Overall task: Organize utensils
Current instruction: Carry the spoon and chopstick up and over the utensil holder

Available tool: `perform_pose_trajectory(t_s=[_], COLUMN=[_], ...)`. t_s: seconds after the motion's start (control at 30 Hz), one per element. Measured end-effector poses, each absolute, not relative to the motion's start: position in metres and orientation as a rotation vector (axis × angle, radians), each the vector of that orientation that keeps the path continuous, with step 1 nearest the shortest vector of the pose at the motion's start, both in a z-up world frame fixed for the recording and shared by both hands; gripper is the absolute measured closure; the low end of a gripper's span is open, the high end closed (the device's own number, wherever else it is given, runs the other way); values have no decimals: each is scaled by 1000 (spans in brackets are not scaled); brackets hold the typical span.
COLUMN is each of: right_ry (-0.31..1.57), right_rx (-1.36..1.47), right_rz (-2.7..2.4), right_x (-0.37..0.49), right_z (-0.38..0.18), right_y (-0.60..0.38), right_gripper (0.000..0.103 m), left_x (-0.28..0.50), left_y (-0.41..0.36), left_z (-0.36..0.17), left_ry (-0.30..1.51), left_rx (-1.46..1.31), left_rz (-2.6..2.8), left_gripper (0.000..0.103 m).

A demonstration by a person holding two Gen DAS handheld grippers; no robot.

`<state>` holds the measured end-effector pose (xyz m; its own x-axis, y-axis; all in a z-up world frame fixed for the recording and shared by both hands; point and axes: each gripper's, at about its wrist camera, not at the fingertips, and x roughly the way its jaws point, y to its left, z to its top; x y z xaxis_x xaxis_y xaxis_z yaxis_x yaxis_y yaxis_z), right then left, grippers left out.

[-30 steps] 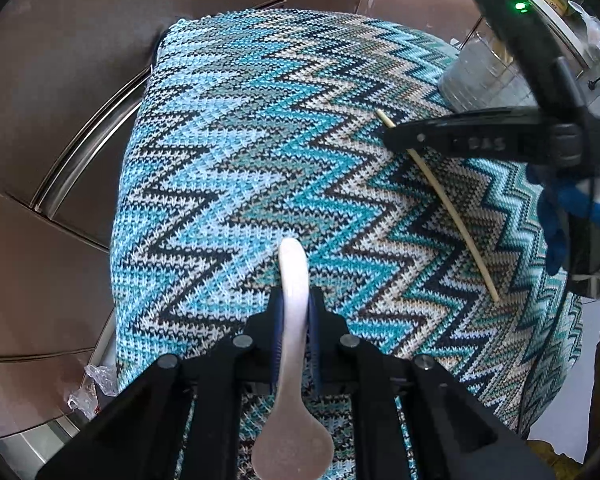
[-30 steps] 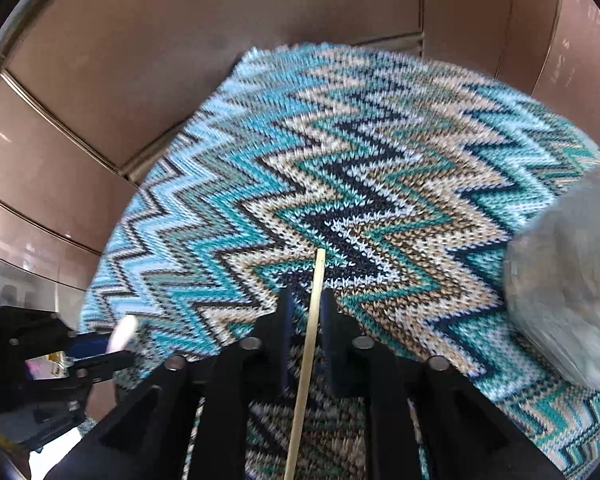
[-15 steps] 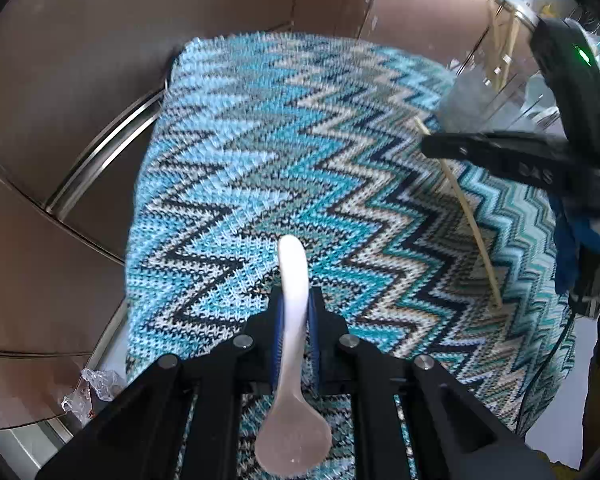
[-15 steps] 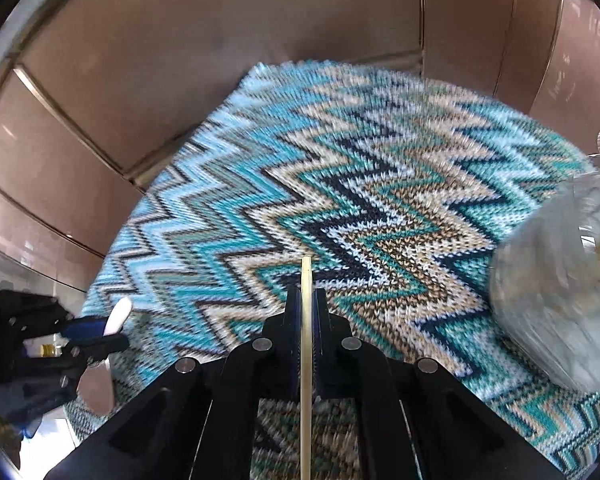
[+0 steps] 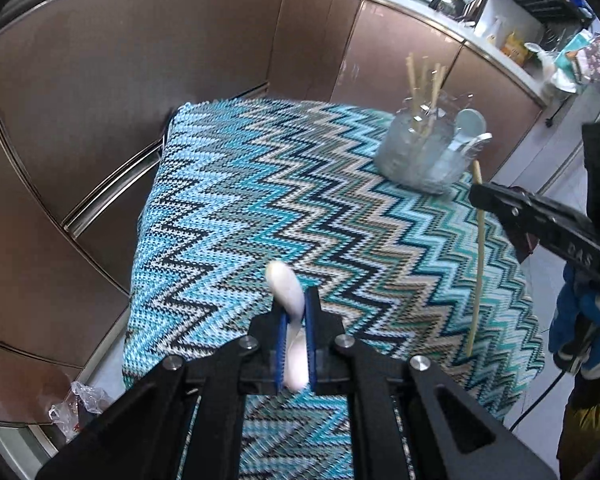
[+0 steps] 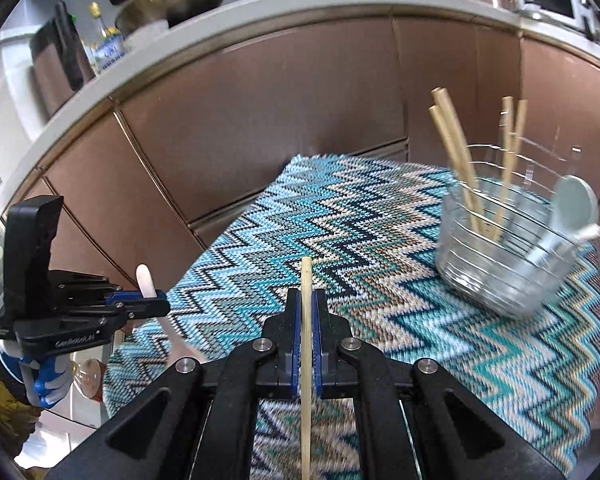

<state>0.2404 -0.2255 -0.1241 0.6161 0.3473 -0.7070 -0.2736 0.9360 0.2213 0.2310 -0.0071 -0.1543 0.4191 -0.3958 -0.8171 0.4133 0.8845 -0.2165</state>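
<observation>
My left gripper (image 5: 295,308) is shut on a white spoon (image 5: 288,292), handle pointing forward, held above the zigzag cloth (image 5: 260,200). It also shows in the right wrist view (image 6: 156,304) at the left. My right gripper (image 6: 306,300) is shut on a wooden chopstick (image 6: 306,320), seen in the left wrist view (image 5: 478,248) hanging down steeply. A clear glass holder (image 6: 500,248) at the far right of the cloth holds several chopsticks (image 6: 456,160) and a pale blue spoon (image 6: 568,208). It also shows in the left wrist view (image 5: 420,152).
Brown cabinet fronts (image 6: 280,100) stand close behind and left of the cloth-covered table. A counter above carries a metal bowl (image 6: 172,4) and bottles (image 6: 100,40). A crumpled plastic bag (image 5: 80,400) lies on the floor at the left.
Both grippers have risen and tilted up with their utensils, bringing the glass holder and the counter into view. The chopstick now hangs more steeply.
</observation>
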Motion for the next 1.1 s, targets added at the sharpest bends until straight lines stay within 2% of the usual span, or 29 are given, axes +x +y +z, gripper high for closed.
perform_pose_trajectory(t_s=[0.33, 0.53, 0.77, 0.97, 1.1], right_ry=[723, 662, 534, 368, 283], right_rx=[115, 137, 144, 146, 143], right_rz=[294, 249, 221, 207, 193], right_x=[157, 149, 172, 209, 241], right_z=[-88, -62, -9, 37, 49], right_y=[-251, -275, -294, -311, -319], right_gripper=[98, 98, 98, 98, 98], left_x=[197, 198, 226, 267, 300], left_y=[-21, -40, -73, -110, -143], left_z=[-124, -103, -64, -14, 7], left_ry=[954, 964, 948, 860, 809], left_rx=[8, -17, -47, -45, -25], left_rz=[-554, -619, -677, -699, -690], left_gripper=[96, 96, 96, 96, 96])
